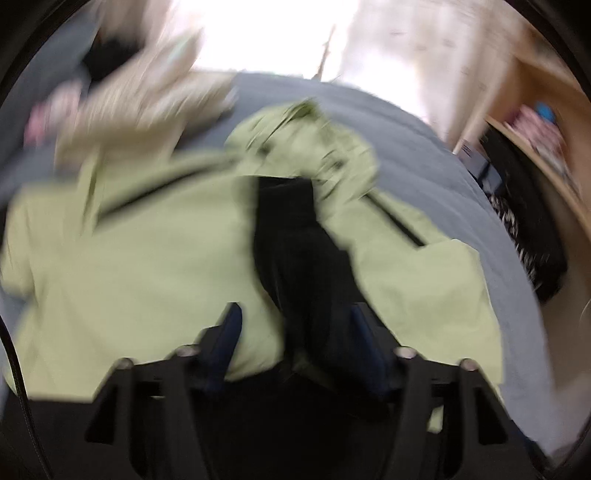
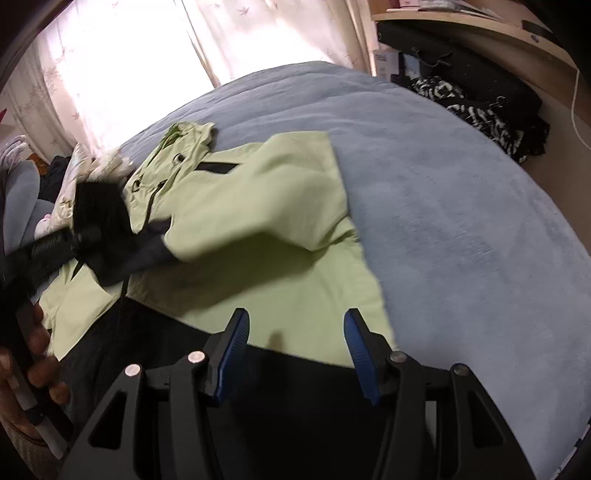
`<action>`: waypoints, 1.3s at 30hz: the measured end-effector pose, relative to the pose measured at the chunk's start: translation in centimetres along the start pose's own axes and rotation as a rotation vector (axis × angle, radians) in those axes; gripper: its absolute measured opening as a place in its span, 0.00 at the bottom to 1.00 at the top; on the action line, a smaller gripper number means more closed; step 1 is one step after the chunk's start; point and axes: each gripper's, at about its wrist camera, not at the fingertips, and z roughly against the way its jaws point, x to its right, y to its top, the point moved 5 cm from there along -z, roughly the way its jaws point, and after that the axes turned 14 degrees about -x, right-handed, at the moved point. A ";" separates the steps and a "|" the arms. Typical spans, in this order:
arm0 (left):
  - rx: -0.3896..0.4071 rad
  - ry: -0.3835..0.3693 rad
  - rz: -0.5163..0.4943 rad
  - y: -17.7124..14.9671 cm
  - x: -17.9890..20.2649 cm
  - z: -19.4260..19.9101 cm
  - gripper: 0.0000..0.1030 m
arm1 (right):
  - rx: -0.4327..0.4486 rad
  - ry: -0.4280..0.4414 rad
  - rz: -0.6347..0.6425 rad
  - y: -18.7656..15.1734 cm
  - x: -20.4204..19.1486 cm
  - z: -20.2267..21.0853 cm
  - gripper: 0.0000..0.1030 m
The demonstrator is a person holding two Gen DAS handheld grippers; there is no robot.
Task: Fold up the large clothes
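Observation:
A light green jacket (image 1: 140, 258) with a black lining and black zip strips lies on the blue bed cover (image 2: 461, 221). In the left wrist view, which is blurred, my left gripper (image 1: 295, 317) is open over the jacket's front, where the black lining (image 1: 299, 243) shows between the two green panels. In the right wrist view my right gripper (image 2: 295, 325) is open and empty just above the jacket's lower green panel (image 2: 295, 288). My left gripper also shows there (image 2: 147, 247), at the left, its tip against a raised green fold; its jaws are hidden.
Rumpled pale clothes and bedding (image 1: 140, 99) lie at the bed's far left. A wooden desk (image 2: 480, 26) with black and patterned clothes (image 2: 491, 110) under it stands at the right. A bright curtained window (image 2: 147, 48) is behind the bed.

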 end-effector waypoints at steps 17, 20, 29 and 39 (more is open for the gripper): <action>-0.140 -0.076 0.056 2.5 -8.3 -3.5 0.68 | -0.017 0.094 0.072 3.1 -2.8 1.1 0.52; -0.152 -0.064 0.013 3.4 -8.1 -4.6 0.68 | -0.001 0.116 0.023 6.9 -1.0 0.8 0.57; -0.166 -0.031 -0.096 6.7 -5.8 -6.2 0.27 | -0.124 0.149 -0.118 17.4 4.3 -8.3 0.59; 0.027 0.118 -0.063 12.5 -5.6 -4.8 0.24 | 0.001 0.139 -0.047 21.6 3.0 -9.2 0.04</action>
